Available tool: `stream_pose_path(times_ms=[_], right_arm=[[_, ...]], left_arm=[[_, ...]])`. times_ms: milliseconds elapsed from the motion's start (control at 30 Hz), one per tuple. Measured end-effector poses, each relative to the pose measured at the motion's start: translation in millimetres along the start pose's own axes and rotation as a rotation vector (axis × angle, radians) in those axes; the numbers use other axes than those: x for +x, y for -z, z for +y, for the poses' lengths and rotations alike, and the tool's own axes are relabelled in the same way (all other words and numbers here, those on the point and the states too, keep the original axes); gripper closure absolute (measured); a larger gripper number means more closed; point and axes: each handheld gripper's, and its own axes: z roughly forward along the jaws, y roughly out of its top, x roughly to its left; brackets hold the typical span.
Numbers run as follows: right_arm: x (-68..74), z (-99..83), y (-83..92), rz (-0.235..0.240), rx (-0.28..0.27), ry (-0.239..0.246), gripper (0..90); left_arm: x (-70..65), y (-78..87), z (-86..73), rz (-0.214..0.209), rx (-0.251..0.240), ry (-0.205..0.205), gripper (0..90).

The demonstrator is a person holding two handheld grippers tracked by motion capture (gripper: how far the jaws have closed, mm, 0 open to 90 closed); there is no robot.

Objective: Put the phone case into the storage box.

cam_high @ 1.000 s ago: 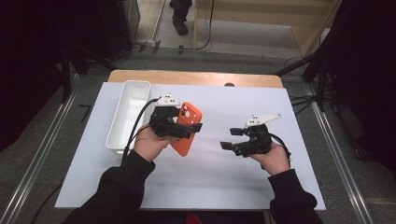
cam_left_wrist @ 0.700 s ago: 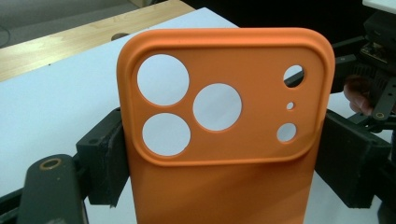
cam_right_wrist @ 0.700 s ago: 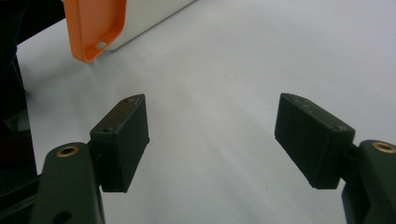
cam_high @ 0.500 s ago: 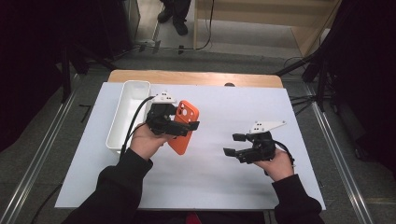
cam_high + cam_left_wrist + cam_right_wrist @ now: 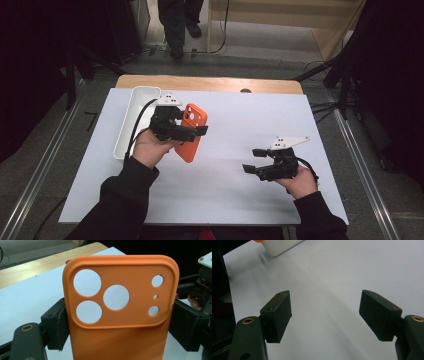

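Two claws work above the white desk (image 5: pixel 225 200). Nearest, at the right, the right claw (image 5: pixel 250 161) hangs low over bare desk, its jaws spread wide with nothing between them. Farther off, left of centre, the left claw (image 5: pixel 192 131) grips an orange phone case (image 5: pixel 191 131) by its side edges, holding it off the desk. Just left of it lies a white tray (image 5: pixel 131 120).

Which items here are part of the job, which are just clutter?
In the job:
- orange phone case, clamped in the left claw
- right claw, open and holding nothing, over the white table

Lying about:
- white tray by the left hand
- small dark object at the table's far edge
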Motion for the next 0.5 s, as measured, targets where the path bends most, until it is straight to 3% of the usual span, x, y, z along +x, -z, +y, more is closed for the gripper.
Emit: stream_pose_path(times_ms=[500], right_arm=[[3.3, -18.7, 1.8, -0.005, 0.003, -0.016, 24.9]], left_arm=[[4.9, 8.3, 2.9, 0.010, -0.014, 0.003, 15.9]])
